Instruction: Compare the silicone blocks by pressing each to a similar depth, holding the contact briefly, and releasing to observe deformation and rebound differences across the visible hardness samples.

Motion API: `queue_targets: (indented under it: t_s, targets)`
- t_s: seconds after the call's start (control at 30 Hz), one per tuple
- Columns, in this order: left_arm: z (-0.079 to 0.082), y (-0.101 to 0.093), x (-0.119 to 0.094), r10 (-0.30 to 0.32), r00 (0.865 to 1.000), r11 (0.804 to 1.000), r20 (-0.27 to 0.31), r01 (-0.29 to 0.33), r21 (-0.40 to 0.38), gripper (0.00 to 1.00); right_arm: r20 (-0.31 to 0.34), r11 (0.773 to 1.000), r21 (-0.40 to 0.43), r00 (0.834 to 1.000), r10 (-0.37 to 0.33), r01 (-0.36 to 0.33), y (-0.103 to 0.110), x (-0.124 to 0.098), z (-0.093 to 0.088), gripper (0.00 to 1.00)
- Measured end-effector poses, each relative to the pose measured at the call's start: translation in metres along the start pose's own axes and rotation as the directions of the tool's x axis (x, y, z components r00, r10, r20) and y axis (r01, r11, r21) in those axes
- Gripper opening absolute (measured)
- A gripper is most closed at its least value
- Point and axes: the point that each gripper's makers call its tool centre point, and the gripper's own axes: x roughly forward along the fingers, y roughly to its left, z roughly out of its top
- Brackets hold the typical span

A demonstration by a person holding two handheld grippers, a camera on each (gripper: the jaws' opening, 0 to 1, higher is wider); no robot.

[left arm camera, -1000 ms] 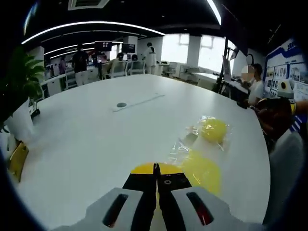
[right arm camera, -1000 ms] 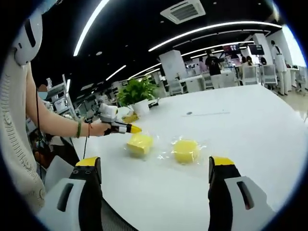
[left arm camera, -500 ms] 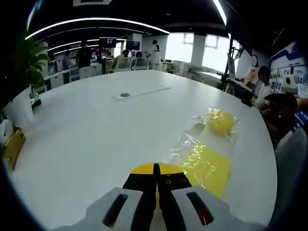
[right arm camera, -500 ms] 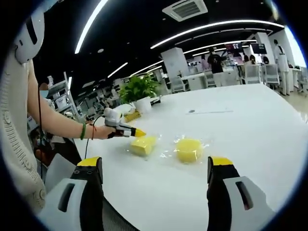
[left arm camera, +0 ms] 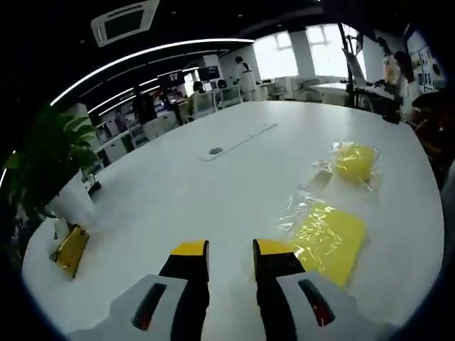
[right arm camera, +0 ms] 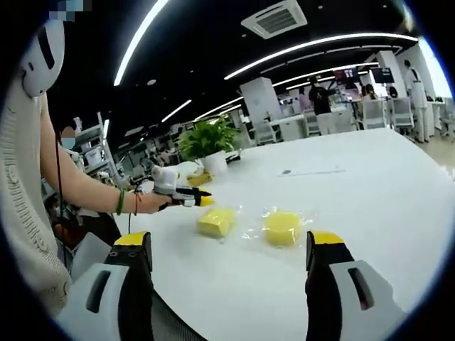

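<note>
Two yellow silicone blocks in clear wrap lie on the white table. In the left gripper view the flat near block lies just right of my left gripper, whose yellow-tipped jaws stand a little apart with nothing between them; the far block sits beyond. In the right gripper view a hand holds the left gripper just left of the near block, apart from it. The second block lies to its right. My right gripper hangs wide open, well short of both blocks.
A potted plant stands at the table's far side, with a small yellow-brown object near it by the edge. A round inset sits mid-table. The person's sleeve is at the left; office desks and people stand behind.
My left gripper's jaws have parted from shut to a small gap. It has drawn back to the left of the near block. The right gripper has barely moved.
</note>
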Motion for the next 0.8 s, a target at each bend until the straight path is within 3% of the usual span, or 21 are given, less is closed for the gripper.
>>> queue_targets:
  t_s: [0.27, 0.4, 0.5, 0.6, 0.77, 0.8]
  targets:
    - [0.039, -0.008, -0.052, 0.060, 0.992, 0.993, 0.113, -0.048, -0.104, 0.45, 0.039, 0.999, -0.014, 0.999, 0.033, -0.033, 0.006, -0.004, 0.008, 0.83]
    - [0.053, -0.029, -0.081, 0.032, 0.983, 0.984, 0.180, 0.000, -0.178, 0.61, 0.066, 0.996, 0.017, 0.994, 0.086, -0.087, 0.014, -0.006, 0.010, 0.86]
    - [0.059, -0.046, -0.104, 0.010, 0.974, 0.978, 0.227, 0.038, -0.205, 0.66, 0.060, 0.994, 0.021, 0.992, 0.110, -0.111, 0.018, -0.008, 0.006, 0.89]
    - [0.056, -0.063, -0.126, -0.005, 0.968, 0.964, 0.251, 0.072, -0.257, 0.68, 0.037, 0.991, 0.029, 0.990, 0.133, -0.134, 0.019, -0.009, -0.002, 0.91]
    - [0.038, -0.087, -0.150, -0.015, 0.973, 0.947, 0.230, 0.088, -0.309, 0.76, 0.006, 0.986, 0.042, 0.987, 0.162, -0.162, 0.020, -0.013, -0.012, 0.94]
    - [0.032, -0.094, -0.156, -0.020, 0.974, 0.934, 0.225, 0.099, -0.344, 0.77, -0.011, 0.985, 0.038, 0.986, 0.169, -0.168, 0.019, -0.015, -0.017, 0.93]
